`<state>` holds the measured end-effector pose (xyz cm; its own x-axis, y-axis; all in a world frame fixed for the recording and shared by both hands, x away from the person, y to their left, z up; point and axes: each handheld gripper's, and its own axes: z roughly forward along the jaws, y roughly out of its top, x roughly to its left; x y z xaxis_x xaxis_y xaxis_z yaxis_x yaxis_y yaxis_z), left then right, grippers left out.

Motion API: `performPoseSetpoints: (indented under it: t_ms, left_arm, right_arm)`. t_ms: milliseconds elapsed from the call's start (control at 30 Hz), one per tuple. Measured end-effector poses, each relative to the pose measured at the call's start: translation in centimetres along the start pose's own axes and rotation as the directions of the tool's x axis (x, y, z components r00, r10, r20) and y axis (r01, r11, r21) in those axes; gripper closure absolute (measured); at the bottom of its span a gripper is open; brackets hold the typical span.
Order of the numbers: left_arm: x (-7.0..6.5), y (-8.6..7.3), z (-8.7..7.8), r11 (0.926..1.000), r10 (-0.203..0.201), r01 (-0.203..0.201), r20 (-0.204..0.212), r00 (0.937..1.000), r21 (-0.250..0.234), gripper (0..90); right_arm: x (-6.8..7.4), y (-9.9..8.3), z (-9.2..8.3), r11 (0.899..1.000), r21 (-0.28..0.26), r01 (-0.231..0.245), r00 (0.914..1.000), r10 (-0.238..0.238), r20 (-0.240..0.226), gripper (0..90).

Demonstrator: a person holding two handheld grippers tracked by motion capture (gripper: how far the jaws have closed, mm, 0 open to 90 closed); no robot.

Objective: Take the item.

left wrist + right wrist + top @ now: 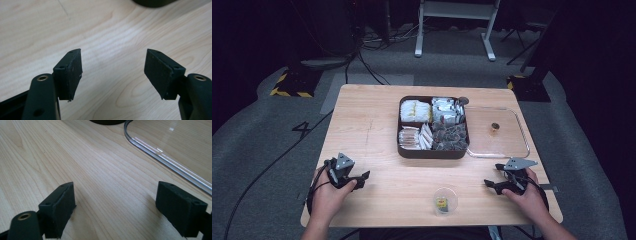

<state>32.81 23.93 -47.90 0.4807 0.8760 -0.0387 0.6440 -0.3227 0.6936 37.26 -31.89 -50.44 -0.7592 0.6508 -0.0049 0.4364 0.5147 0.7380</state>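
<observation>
Held low over the near left of the wooden table (372, 125), my left gripper (361, 180) is open, its jaws set wide apart over bare wood with nothing between them (113, 57). My right gripper (492, 175) is at the near right, also open and empty (116, 187), just in front of a clear flat lid (497, 132) (175, 145). A dark four-compartment tray (432, 151) filled with small packets sits mid-table. A small clear cup (445, 201) holding a yellowish item stands near the front edge, between the two grippers.
A small dark knob (495, 127) sits on the clear lid. The tray's dark edge (152, 2) (107, 121) lies ahead of both grippers. Bare wood spans the table's left half. Cables and a white frame (457, 25) are on the floor beyond.
</observation>
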Motion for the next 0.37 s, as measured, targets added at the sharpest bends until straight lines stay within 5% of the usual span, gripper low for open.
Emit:
performPoseSetpoints:
  t_ms: [200, 367]
  left_arm:
    - [0.1, -1.0, 1.1, 0.9990, 0.000, -0.001, 0.003, 1.0000, 0.045, 26.9]
    - [0.2, -1.4, 1.6, 0.9991, 0.016, -0.016, -0.005, 0.9999, 0.038, 22.3]
  right_arm:
    - [0.0, 0.0, 0.0, 1.000, 0.000, 0.000, 1.0000, 0.000, 0.000, 16.2]
    - [0.0, 0.0, 0.0, 1.000, 0.000, 0.000, 1.0000, 0.000, -0.001, 16.2]
